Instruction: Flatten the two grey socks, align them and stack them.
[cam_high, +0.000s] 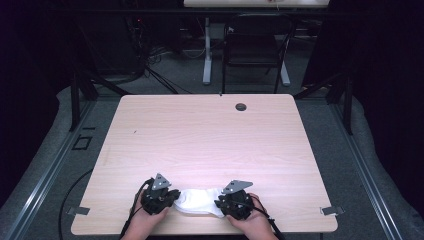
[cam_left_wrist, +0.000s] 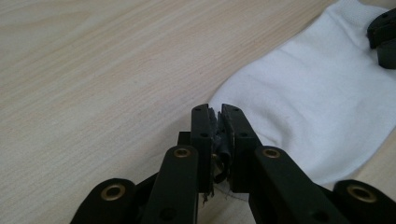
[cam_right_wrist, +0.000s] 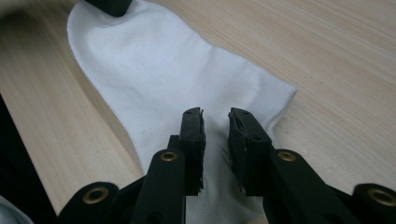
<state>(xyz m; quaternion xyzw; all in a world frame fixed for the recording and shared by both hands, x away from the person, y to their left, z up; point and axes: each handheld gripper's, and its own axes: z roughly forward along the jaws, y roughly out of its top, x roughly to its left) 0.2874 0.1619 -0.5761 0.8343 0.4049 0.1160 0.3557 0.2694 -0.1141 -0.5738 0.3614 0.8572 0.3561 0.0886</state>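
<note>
Near the table's (cam_high: 200, 130) front edge lies a white sock (cam_high: 200, 201). Left gripper (cam_high: 167, 196), jaws nearly closed, sits at one sock end; right gripper (cam_high: 225, 202), jaws narrowly parted, rests over the other.

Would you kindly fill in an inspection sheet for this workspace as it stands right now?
Surface: light wood table, with a dark round grommet near its far edge.
Job's things: one white sock lying flat at the near edge, between the two tools.
Clutter: nothing seen.
Grippers: left tool with jaws closed at the sock's edge; whether cloth is pinched is unclear. Right tool with jaws apart over the sock's other end.
Cables: a black cable trails off the near left side.
Surroundings: a dark chair and white desk legs beyond the table; grey floor.
</note>
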